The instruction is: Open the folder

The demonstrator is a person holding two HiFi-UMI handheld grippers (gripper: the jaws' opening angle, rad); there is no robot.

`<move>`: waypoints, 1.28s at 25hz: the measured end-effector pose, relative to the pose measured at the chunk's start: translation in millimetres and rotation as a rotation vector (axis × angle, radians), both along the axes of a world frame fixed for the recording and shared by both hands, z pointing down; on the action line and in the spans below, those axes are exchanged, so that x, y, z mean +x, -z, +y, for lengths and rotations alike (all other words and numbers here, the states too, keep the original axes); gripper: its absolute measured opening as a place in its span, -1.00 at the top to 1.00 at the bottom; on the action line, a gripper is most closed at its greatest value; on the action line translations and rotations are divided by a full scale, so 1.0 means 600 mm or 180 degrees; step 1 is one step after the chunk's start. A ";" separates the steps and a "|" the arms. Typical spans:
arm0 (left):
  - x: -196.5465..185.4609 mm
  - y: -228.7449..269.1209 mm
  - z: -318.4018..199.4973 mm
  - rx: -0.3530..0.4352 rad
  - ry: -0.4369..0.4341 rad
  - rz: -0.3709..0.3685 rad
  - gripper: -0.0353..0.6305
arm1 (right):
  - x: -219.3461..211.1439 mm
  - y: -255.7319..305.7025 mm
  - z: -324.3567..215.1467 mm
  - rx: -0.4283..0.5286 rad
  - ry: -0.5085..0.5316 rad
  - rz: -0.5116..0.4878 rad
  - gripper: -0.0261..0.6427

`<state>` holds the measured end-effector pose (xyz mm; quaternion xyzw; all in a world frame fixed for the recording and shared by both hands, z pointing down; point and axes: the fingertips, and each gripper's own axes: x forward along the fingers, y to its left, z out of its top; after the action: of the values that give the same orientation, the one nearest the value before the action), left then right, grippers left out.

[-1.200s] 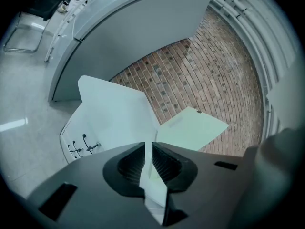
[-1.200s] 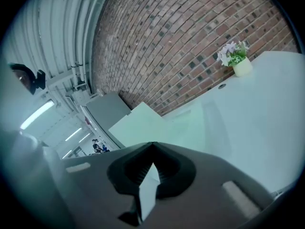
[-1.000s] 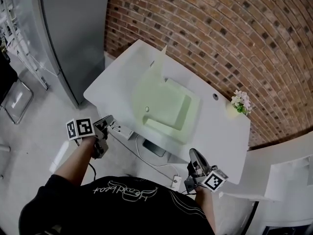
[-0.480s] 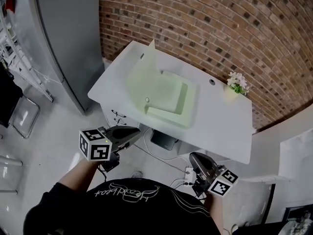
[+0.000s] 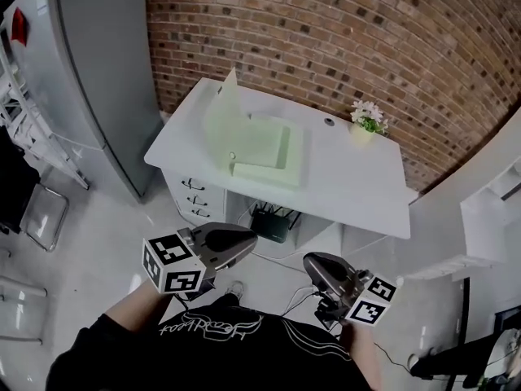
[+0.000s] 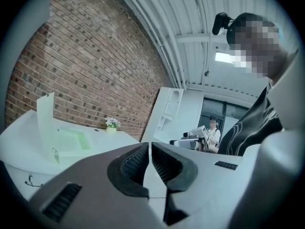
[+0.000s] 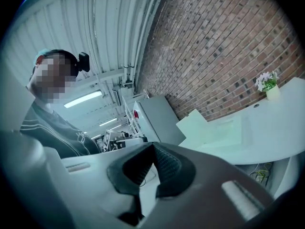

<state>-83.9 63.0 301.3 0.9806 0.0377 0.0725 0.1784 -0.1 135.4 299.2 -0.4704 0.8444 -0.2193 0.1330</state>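
Left gripper [image 5: 248,238], right gripper [image 5: 309,261]: jaws closed, nothing held, both well short of white desk [image 5: 358,190]. Pale green folder [image 5: 259,147] lies open on desk's left half, one flap upright. Flower pot [image 5: 364,120] near far edge. Brick wall [image 5: 326,31] behind; grey cabinet [image 5: 98,96] at left; pale floor [image 5: 106,218] between person and desk.

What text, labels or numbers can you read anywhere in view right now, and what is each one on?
White script on the person's black shirt: upside down, too blurred to read.
Red label on the tall grey cabinet: too small to read.
Black-and-white square markers on the two cubes: patterns only, no letters or numbers.
Pale green plastic folder on the white desk: no print visible.
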 end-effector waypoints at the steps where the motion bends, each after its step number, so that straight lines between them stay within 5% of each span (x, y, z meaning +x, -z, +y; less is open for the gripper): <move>1: -0.002 -0.005 0.018 0.0060 0.0002 -0.0048 0.83 | -0.008 -0.003 0.014 0.0000 -0.0005 -0.0026 0.91; 17: -0.081 0.013 0.224 0.0348 -0.0070 -0.0030 0.88 | -0.134 0.031 0.190 0.0184 0.0011 -0.0053 0.91; 32: -0.129 -0.024 0.157 -0.0057 0.0009 -0.0010 0.88 | -0.175 -0.008 0.120 -0.0120 0.0144 -0.0258 0.92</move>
<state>-161.3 157.1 315.9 0.9789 0.0367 0.0735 0.1873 -105.3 207.6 303.8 -0.4443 0.8444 -0.2571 0.1532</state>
